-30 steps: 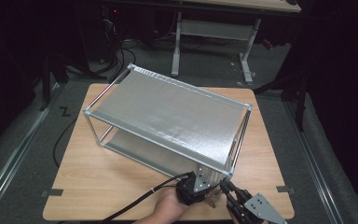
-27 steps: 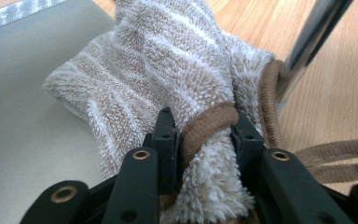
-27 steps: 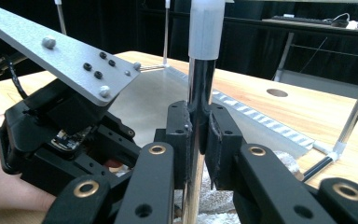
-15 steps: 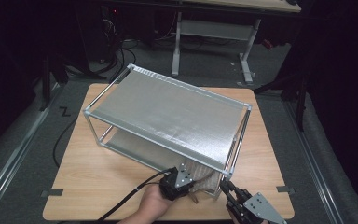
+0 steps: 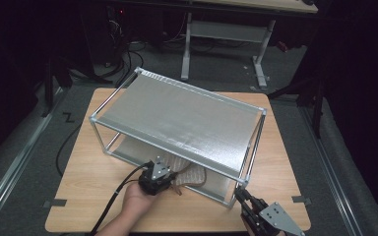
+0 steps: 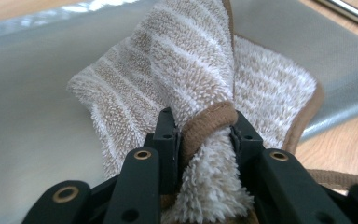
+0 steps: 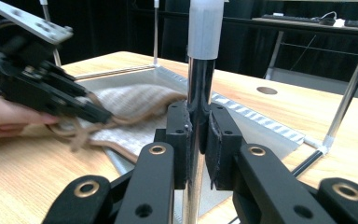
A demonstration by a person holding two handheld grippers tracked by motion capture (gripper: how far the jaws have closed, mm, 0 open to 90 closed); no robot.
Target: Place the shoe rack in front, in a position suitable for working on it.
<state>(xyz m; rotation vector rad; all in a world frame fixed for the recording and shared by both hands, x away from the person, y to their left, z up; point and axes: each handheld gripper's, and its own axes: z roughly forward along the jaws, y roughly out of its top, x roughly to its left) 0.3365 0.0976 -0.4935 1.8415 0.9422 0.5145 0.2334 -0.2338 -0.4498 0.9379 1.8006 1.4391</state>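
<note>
Your left gripper (image 5: 158,176) sits at six o'clock of the metal shelf rack (image 5: 177,118), its jaws pinching a beige towel (image 5: 189,174) that lies half on the rack's lower shelf. Your right gripper (image 5: 240,194), at five o'clock, is clamped on the rack's near corner post (image 5: 250,160). The wooden table (image 5: 86,172) carries the rack.

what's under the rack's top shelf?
A beige striped towel lies on the lower shelf, pinched by the left gripper at the front edge. The top shelf hides the rest of the lower shelf, so more items cannot be ruled out.
</note>
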